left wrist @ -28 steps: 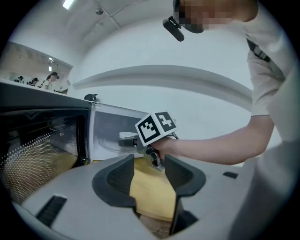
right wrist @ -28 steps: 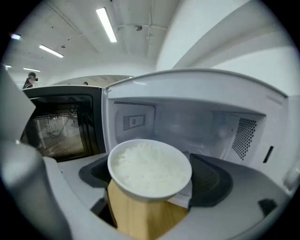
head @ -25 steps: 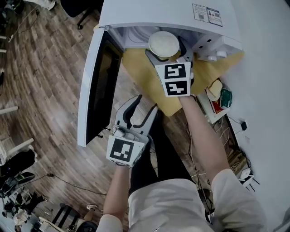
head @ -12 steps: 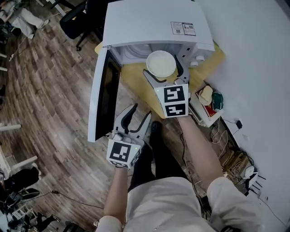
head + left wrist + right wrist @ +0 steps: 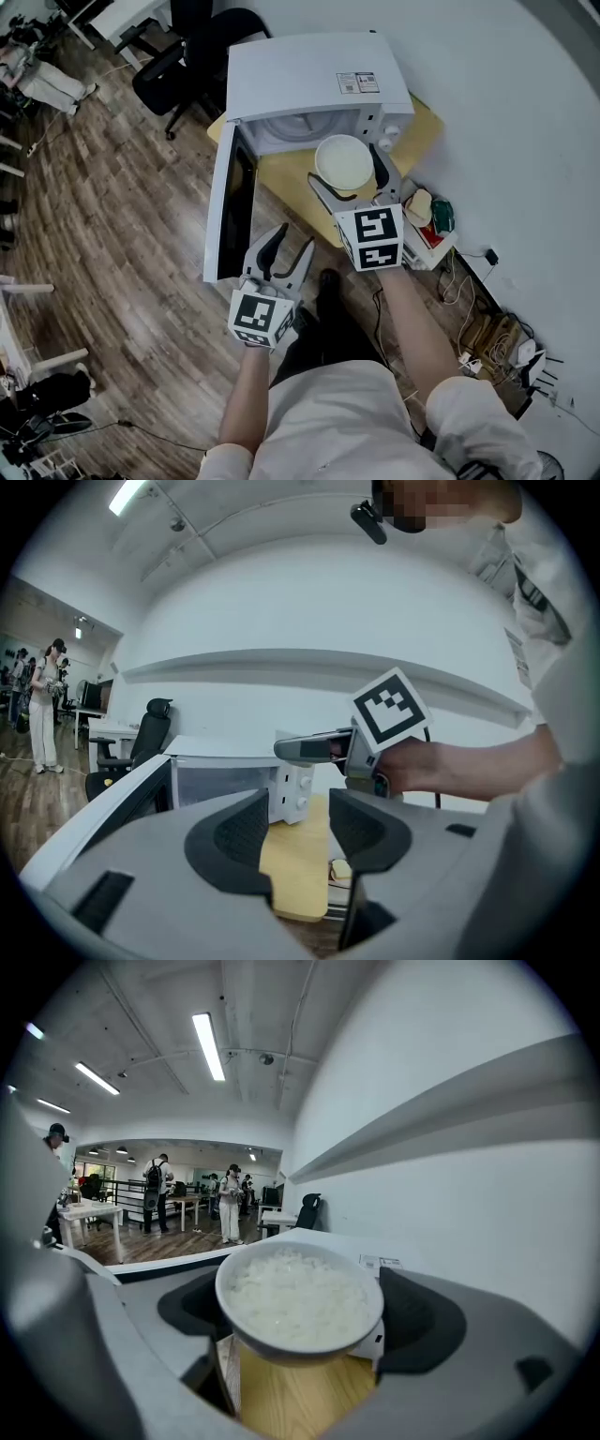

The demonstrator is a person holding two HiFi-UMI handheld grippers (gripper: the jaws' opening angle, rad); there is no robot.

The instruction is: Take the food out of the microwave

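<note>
A white bowl of rice (image 5: 344, 161) (image 5: 300, 1302) hangs above the yellow table (image 5: 305, 172) in front of the white microwave (image 5: 314, 80), held between the jaws of my right gripper (image 5: 349, 176) (image 5: 300, 1312), which is shut on it. The microwave door (image 5: 230, 211) stands swung open to the left. Lower and to the left of the bowl, my left gripper (image 5: 281, 248) (image 5: 297, 829) is open with nothing between its jaws, off the table's front edge. The left gripper view shows the right gripper (image 5: 314, 749) and the microwave (image 5: 220, 780) beyond.
A low shelf with small items (image 5: 427, 220) sits right of the table by the white wall. Cables and a power strip (image 5: 492, 342) lie on the wood floor at right. Office chairs (image 5: 183, 56) stand behind the microwave. People stand far off in the room (image 5: 230, 1199).
The right gripper has drawn the rice bowl out of the microwave's mouth and lifted it over the table. The left gripper has risen too. The head view has pulled back.
</note>
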